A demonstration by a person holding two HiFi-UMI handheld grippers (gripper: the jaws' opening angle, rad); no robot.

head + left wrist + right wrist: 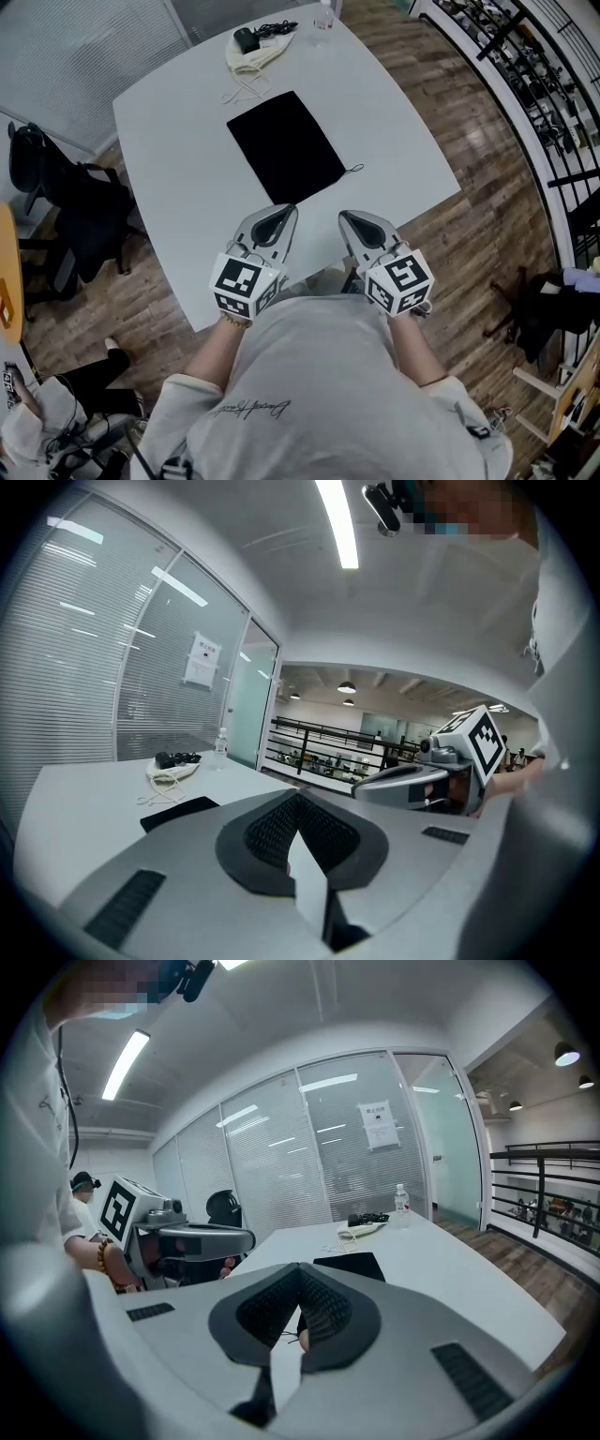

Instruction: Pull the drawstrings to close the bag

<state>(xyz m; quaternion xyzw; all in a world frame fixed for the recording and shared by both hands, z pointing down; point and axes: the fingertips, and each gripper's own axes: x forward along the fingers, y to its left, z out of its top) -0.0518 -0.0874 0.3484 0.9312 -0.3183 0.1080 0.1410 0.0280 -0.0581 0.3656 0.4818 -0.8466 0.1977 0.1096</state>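
A flat black drawstring bag (286,147) lies in the middle of the white table (403,141), turned at an angle. A thin black drawstring (354,170) pokes out at its right corner. Both grippers hover side by side over the table's front edge, short of the bag and apart from it. My left gripper (284,212) is shut with nothing in it, and so is my right gripper (349,218). In the left gripper view the closed jaws (298,797) point past the bag (180,812). The right gripper view shows its jaws (300,1269) closed, with the bag (352,1265) just beyond.
At the table's far end lie a cream pouch (255,49) with dark items on it and a water bottle (324,14). A black chair (56,197) stands left of the table. A railing (525,84) runs along the right. The floor is wood.
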